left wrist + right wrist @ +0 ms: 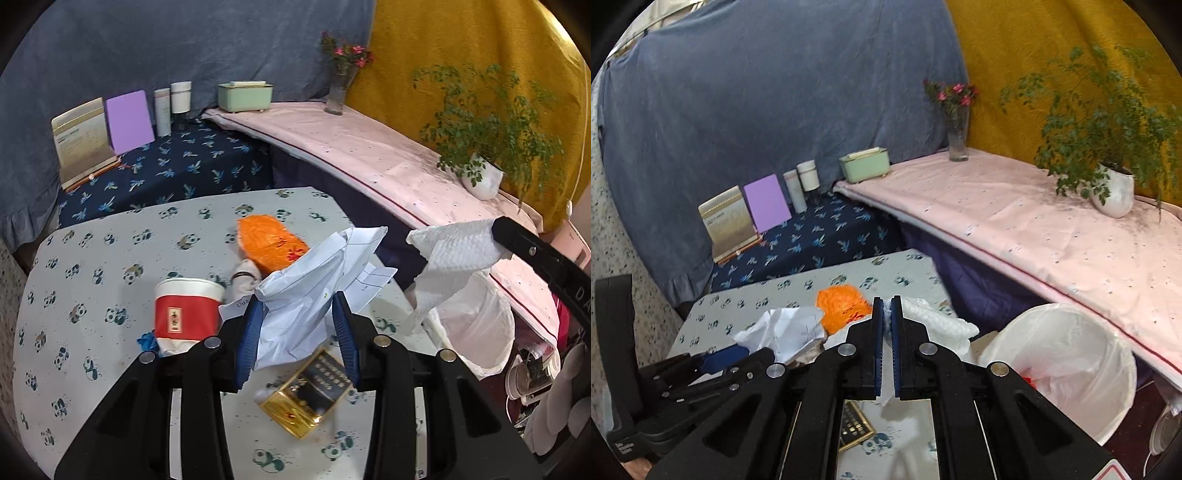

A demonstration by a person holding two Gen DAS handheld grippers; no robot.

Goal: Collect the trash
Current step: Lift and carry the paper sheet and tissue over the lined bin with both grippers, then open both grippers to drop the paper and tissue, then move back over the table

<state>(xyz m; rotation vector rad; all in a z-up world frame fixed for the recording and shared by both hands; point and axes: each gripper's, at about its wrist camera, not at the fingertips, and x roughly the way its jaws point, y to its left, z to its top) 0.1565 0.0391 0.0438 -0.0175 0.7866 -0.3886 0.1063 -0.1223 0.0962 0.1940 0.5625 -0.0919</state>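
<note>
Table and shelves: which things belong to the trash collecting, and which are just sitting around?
Job:
crumpled paper
paper towel
orange wrapper
paper cup
gold box
lined bin

Lying about:
potted plant
flower vase
green box
purple card

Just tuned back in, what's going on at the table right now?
A person is clearing trash with a handheld tool in each hand. The left tool grips a crumpled sheet of paper above the panda-print table. The right tool is shut on a white paper towel, held up near the lined trash bin beside the table. A red paper cup, an orange bag and a gold box are on the table.
</note>
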